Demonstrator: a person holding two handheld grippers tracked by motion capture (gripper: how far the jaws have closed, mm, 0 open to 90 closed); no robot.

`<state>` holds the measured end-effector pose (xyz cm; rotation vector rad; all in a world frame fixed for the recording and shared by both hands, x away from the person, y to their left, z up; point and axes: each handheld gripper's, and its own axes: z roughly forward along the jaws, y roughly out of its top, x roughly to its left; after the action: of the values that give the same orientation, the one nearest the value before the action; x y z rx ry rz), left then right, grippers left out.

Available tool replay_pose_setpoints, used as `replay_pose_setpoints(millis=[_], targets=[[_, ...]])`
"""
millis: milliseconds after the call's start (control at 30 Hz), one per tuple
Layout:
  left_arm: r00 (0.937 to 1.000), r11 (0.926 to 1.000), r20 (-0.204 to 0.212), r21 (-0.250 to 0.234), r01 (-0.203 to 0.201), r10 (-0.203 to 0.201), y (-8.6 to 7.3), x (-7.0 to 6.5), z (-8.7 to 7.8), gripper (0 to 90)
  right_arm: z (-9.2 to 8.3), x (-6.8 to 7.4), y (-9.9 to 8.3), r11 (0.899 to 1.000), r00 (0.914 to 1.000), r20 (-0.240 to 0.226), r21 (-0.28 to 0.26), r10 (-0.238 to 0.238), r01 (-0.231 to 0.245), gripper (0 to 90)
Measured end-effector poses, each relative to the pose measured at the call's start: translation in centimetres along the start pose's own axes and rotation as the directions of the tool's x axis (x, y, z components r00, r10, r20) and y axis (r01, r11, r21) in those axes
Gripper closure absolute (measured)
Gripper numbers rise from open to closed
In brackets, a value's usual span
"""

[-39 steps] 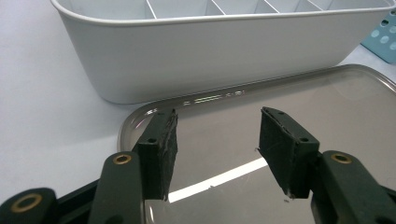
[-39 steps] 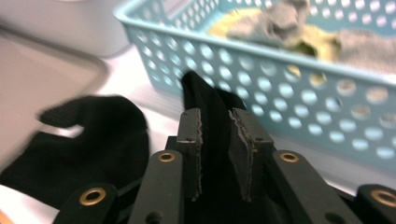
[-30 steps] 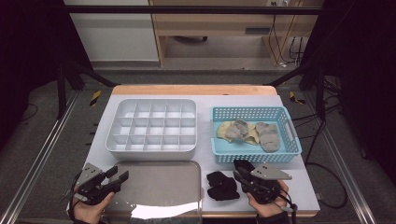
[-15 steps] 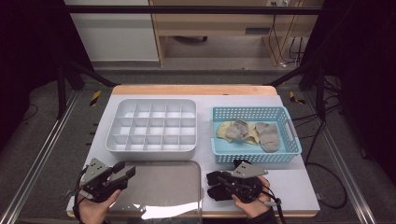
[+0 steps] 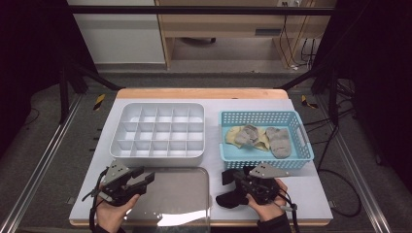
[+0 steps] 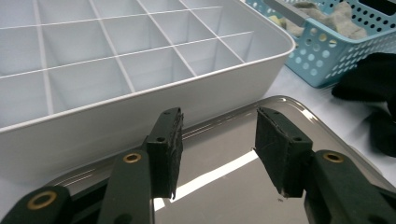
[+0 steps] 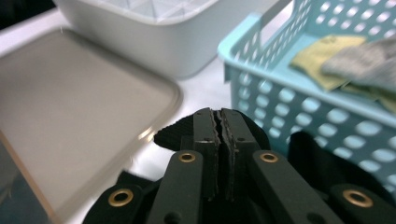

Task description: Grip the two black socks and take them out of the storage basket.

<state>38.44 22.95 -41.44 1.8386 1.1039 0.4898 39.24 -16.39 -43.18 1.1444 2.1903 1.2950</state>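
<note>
A black sock (image 5: 226,198) lies crumpled on the white table between the metal tray (image 5: 180,194) and the blue basket (image 5: 297,158). My right gripper (image 5: 237,184) lies low over it, pointing left. Its jaws have just been closing, and in the right gripper view (image 7: 219,116) the pads stand nearly together, pinching a thin fold of the black sock (image 7: 170,133). My left gripper (image 5: 145,178) hovers open over the tray's left part. In the left gripper view (image 6: 217,149) nothing is between its pads, which have narrowed slightly above the tray (image 6: 224,186).
A white compartment box (image 5: 158,128) stands behind the tray, its near wall close to the left jaws. The basket holds grey and yellow socks (image 5: 250,136). The table's front edge runs just under both hands.
The left gripper has moved right and a little up, over the tray. The right gripper has swung left onto the black sock and its jaws have come together.
</note>
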Motion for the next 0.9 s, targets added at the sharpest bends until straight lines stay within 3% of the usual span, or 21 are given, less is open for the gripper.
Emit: replay_pose_setpoints(millis=[133,233,333,367,500,567,667,833,900], targets=[[0.9989,0.9992,0.027,0.006,-0.039,0.039,0.5,-1.7,0.8,50.2,-0.2,0.2,0.8,1.0,0.9999,0.017,-0.025,-0.004,0.004,85.6],[0.9944,0.9967,0.071,0.015,-0.079,0.078,0.8,-3.9,2.1,50.0,0.3,0.5,1.1,1.0,0.9997,0.021,-0.017,-0.01,0.01,85.4],[0.9912,0.9947,0.091,0.027,-0.099,0.096,0.6,-4.9,2.9,50.0,1.4,0.6,0.8,1.0,0.9994,0.03,0.01,-0.013,0.013,85.0],[0.9873,0.992,0.111,0.043,-0.119,0.113,0.4,-5.8,3.6,50.0,1.8,0.5,0.7,1.0,0.9993,0.035,0.023,-0.011,0.011,84.9],[0.9806,0.9869,0.14,0.065,-0.148,0.137,0.1,-7.2,4.7,50.0,3.3,0.3,0.0,0.998,0.9983,0.055,0.063,-0.019,0.016,84.2],[0.9801,0.9866,0.14,0.063,-0.15,0.14,0.1,-7.3,4.9,50.0,3.5,0.2,-0.1,0.998,0.9985,0.052,0.068,-0.017,0.014,84.5],[0.9816,0.9885,0.142,0.062,-0.138,0.128,-0.1,-7.3,5.4,50.3,3.6,0.4,-0.1,0.998,0.9999,0.009,0.064,-0.009,0.008,85.5],[0.9839,0.9896,0.143,0.08,-0.12,0.108,-1.0,-6.8,5.8,51.0,3.2,1.6,0.5,1.0,0.9985,-0.055,0.029,-0.008,0.009,85.4],[0.9829,0.9873,0.14,0.087,-0.133,0.12,-1.1,-6.9,6.0,51.2,3.3,2.1,0.7,0.999,0.9972,-0.072,0.027,-0.018,0.02,85.3]])
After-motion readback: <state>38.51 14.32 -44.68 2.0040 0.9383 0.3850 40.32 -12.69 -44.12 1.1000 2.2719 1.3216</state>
